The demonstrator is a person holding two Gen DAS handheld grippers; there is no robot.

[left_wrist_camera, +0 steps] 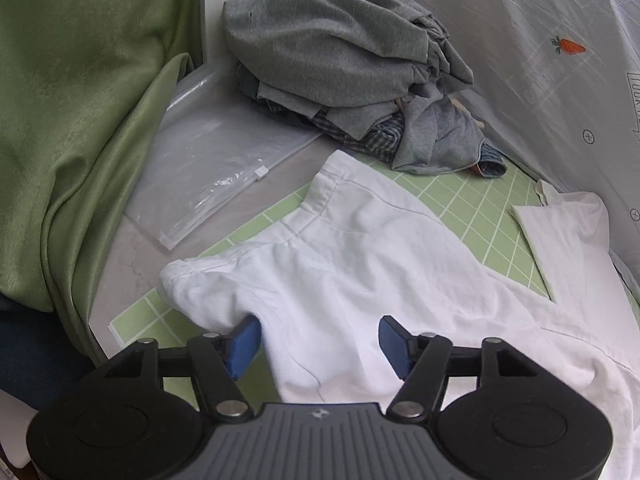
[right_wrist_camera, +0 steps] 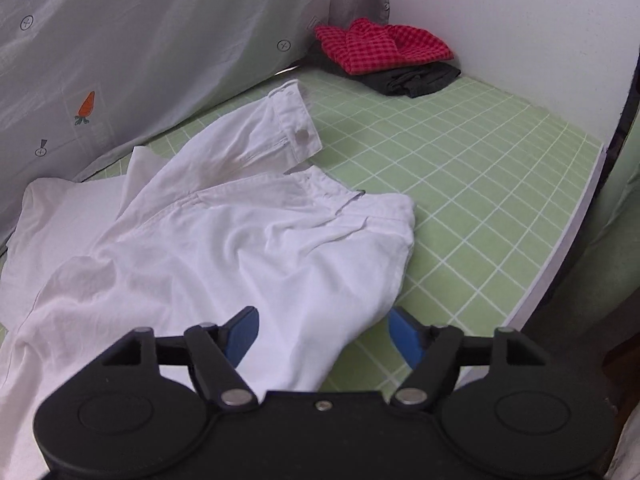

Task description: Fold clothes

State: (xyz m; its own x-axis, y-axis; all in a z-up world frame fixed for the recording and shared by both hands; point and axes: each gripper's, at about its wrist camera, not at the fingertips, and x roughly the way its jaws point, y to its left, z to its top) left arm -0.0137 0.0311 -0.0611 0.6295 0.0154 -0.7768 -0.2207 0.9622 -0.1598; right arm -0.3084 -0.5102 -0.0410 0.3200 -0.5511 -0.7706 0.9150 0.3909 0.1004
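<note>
Both claws, left and right, gape over the shirt. Pinch matching hem corners, lift evenly, fold toward the table's far edge.

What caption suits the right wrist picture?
Open right gripper over a white shirt on a green grid mat.

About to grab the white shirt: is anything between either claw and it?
Nothing visible. The white shirt lies directly under the open left claw and right claw on the green mat.
</note>
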